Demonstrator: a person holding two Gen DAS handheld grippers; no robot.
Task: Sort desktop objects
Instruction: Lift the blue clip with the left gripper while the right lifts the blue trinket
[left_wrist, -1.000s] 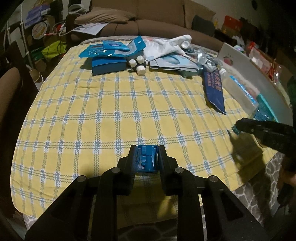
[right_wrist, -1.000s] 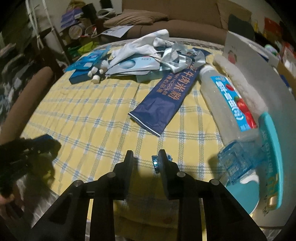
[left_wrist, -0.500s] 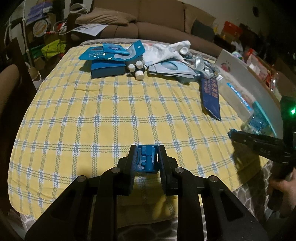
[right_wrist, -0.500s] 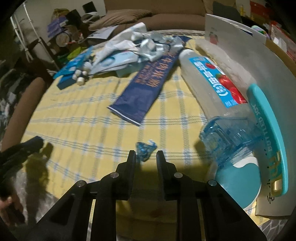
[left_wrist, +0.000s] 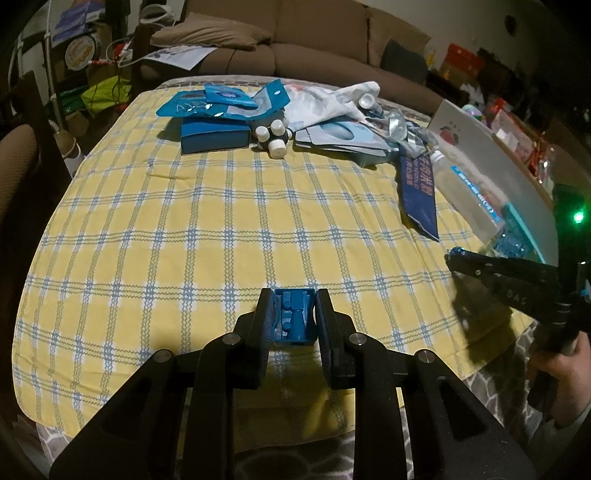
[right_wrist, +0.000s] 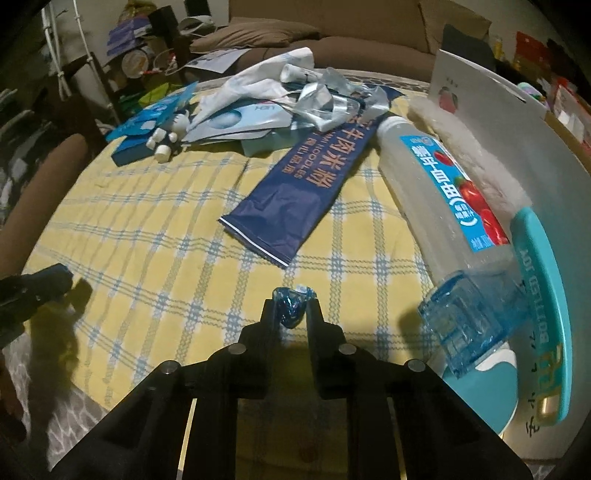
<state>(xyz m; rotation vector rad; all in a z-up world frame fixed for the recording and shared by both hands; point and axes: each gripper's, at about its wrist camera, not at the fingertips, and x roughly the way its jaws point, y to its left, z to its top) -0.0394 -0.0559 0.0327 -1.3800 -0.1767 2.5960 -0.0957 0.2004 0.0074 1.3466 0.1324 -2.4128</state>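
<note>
My left gripper is shut on a small blue plastic piece, held just above the yellow checked tablecloth near its front edge. A crumpled blue wrapper sits between the fingers of my right gripper, whose jaws are closing, with both pads touching it. Seen from the left wrist, the right gripper hangs at the table's right side with a bit of blue at its tip, and a hand shows behind it. The left gripper appears at the left edge of the right wrist view.
A navy noodle packet, a lying plastic bottle, a clear blue box and a teal lid crowd the right side. At the back lie a blue box, small white bottles, cloth and silver packets.
My right gripper moved forward until the blue wrapper came between its fingers, and the jaws narrowed onto it. The left gripper kept still with its blue piece.
</note>
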